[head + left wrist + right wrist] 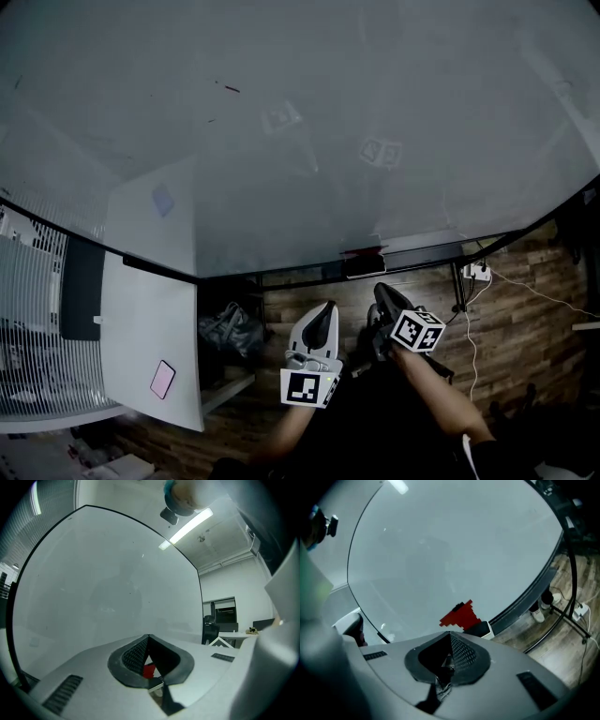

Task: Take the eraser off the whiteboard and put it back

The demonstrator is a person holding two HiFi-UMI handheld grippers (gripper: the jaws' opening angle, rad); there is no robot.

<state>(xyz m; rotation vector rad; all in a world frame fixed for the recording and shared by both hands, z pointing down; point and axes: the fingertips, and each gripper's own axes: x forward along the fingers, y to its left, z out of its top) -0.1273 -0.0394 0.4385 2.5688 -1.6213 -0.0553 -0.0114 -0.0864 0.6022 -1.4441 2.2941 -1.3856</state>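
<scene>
Two hand-held grippers show low in the head view, side by side and both aimed at the whiteboard (309,122) that fills the upper part of the picture. The left hand-held gripper (324,309) and the right hand-held gripper (382,290) stand short of the board's lower edge, apart from it. The eraser (366,265) sits at that lower edge, dark with a pale end, just beyond the right gripper's tips and not touched by either one. A thin red strip (361,251) lies just above it on the board. Below is a wooden floor (525,309), with a power strip (478,272) and its white cables to the right and a dark bag (230,328) to the left. A white tabletop (141,319) at the left carries a pink pad (163,379).

In the left gripper view the left hand-held gripper (148,637) is clenched, tips meeting, with nothing gripped. A bit of red (149,670) shows through the gap behind the tips; what it belongs to cannot be told. The whiteboard (103,583) rises ahead, a ceiling lamp (187,526) above it and an office chair (209,626) to its right.

In the right gripper view the right hand-held gripper (450,633) is also clenched and empty. The eraser (480,629) rests on the board's lower rail just past the tips, beside a red patch (461,615) on the whiteboard (450,550).
</scene>
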